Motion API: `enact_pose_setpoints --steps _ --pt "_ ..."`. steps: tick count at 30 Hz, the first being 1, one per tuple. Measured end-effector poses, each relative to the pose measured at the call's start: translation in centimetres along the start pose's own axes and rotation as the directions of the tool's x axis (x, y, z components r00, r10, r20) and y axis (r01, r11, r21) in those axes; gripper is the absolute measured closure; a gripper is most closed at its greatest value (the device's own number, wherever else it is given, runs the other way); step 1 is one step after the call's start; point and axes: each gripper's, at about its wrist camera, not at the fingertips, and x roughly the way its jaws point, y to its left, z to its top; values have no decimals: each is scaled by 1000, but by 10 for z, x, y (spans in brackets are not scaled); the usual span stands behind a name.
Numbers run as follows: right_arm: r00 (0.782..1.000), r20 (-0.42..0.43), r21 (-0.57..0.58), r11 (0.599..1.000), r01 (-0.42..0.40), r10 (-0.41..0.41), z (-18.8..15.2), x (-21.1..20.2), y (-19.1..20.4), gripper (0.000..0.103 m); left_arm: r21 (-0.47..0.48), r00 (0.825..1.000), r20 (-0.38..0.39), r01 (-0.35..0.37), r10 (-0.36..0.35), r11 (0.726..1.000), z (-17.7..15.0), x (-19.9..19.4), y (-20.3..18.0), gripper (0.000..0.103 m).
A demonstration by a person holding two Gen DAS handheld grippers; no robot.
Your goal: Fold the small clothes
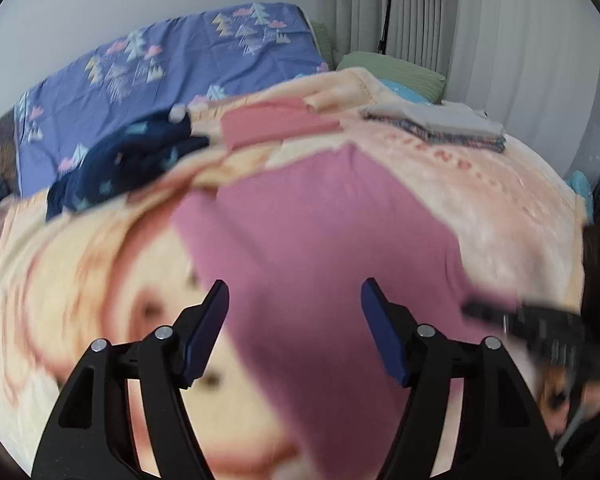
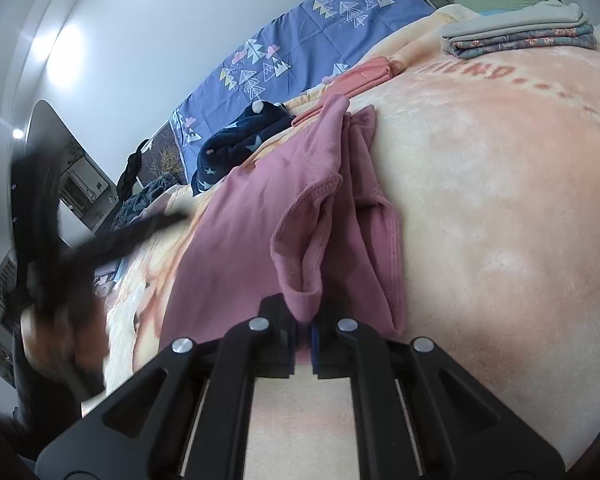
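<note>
A mauve-pink garment (image 1: 320,232) lies spread on a peach printed blanket (image 1: 500,216) on the bed. My left gripper (image 1: 294,300) is open above the garment, holding nothing. My right gripper (image 2: 304,332) is shut on the near edge of the pink garment (image 2: 236,240), which bunches in folds just ahead of its fingers. The right gripper shows blurred at the right edge of the left wrist view (image 1: 532,320). The left gripper shows as a dark blur at the left of the right wrist view (image 2: 80,240).
A crumpled navy garment with light shapes (image 1: 120,172) lies at the far left. A folded salmon piece (image 1: 276,124) and a folded stack of grey and patterned clothes (image 1: 440,122) lie farther back. A blue patterned sheet (image 1: 172,72), green pillows (image 1: 392,72) and curtains (image 1: 480,20) lie beyond.
</note>
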Motion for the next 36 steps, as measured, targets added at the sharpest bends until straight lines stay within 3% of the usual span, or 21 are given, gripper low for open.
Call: enact_pose_setpoints --steps 6,9,13,15,16,17,18,21,23,24,26,29,33,36 --pt "997 72 -22 1000 -16 17 9 -18 13 99 -35 998 -36 50 -51 998 -72 -27 8 31" --pt "998 53 -18 999 41 -40 10 -18 10 99 -26 997 -81 -17 14 1000 -83 -14 8 31" --pt "990 -76 16 993 119 -117 -4 1 -10 96 -36 997 -73 0 -2 999 -89 -17 10 31" --pt "992 -61 22 993 116 -114 -3 -9 -11 85 -33 999 -51 9 -11 999 -87 -24 12 31" --pt "991 -43 13 992 128 -127 0 -15 -10 85 -37 999 -37 17 -18 999 -84 -27 13 32" --pt "990 -20 0 990 140 -140 3 -20 -8 85 -42 999 -20 24 -25 999 -79 -30 15 40" --pt "989 7 -23 989 146 -146 8 -26 -6 85 -46 1000 -2 31 -31 998 -71 -32 16 55" --pt "994 38 -59 992 109 -107 20 -30 3 85 -49 999 25 49 -48 998 -51 -25 14 77" --pt "997 12 -78 994 75 -74 23 -20 7 85 -46 995 10 95 -95 994 -45 -9 8 79" --pt "995 -19 -90 991 101 -103 22 -10 7 85 -50 994 -32 102 -104 994 -47 7 4 79" --pt "959 -117 -129 961 244 -259 13 14 -1 87 -41 994 -89 66 -70 997 -55 30 -2 78" --pt "970 -125 -112 974 197 -211 18 10 -5 84 -2 997 -59 46 -46 999 -60 27 -10 77" --pt "997 -4 -68 994 81 -81 58 -22 -2 83 -30 994 -61 85 -87 996 -60 30 -5 74" --pt "994 51 -98 990 102 -97 103 -12 1 77 -33 994 -56 90 -92 995 -60 31 -4 73"
